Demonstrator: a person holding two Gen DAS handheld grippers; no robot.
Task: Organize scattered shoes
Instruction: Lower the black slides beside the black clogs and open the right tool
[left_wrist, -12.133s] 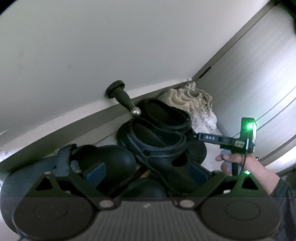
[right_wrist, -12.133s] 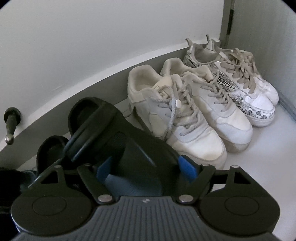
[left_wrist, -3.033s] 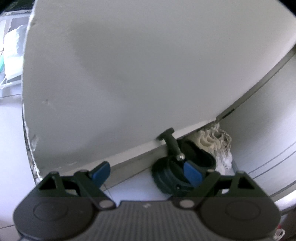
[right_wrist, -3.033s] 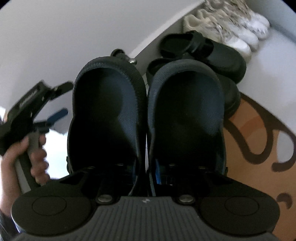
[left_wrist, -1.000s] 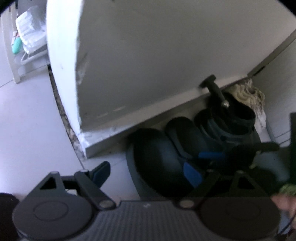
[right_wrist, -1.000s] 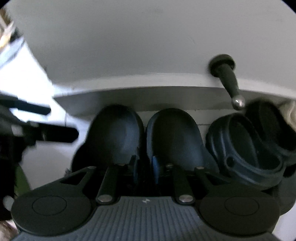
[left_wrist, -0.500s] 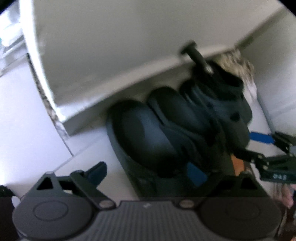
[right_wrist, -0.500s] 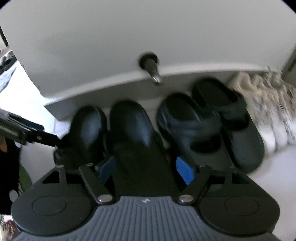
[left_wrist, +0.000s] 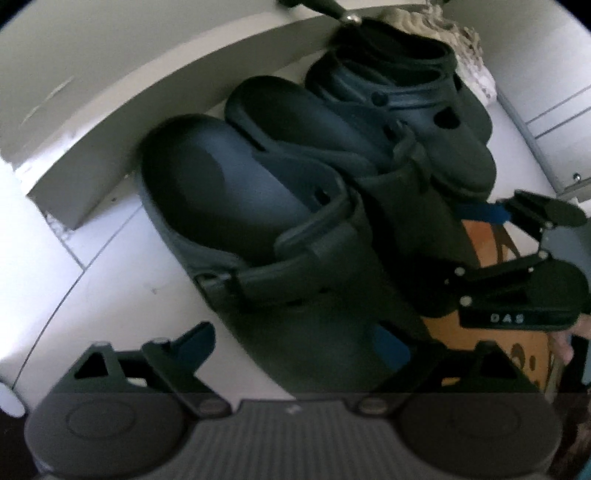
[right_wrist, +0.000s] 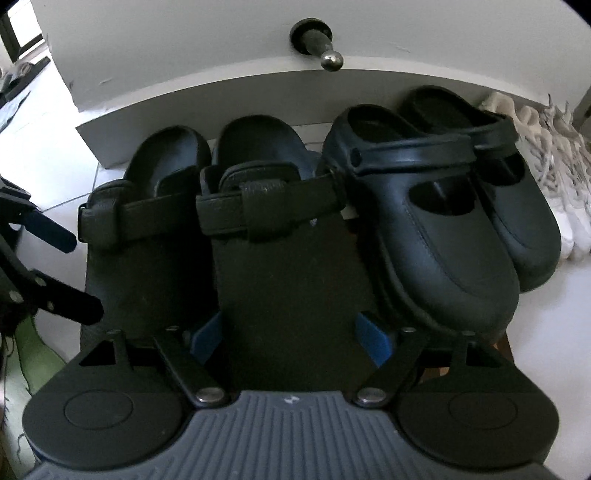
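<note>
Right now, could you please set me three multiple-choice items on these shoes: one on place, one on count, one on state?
1. Where do the white sneakers stand?
A. right end of the row
B. left end
C. on the mat

2. How many dark clogs line the baseboard?
A. two
B. four
C. six

3. How does the right gripper stand?
A. shut on a sneaker
B. open astride a strapped clog
C. shut and empty

Answers: 1 A, they sit beyond the rounded clogs; 2 B, two strapped and two rounded; 3 B, its blue fingers, which have just been opening, flank the clog.
</note>
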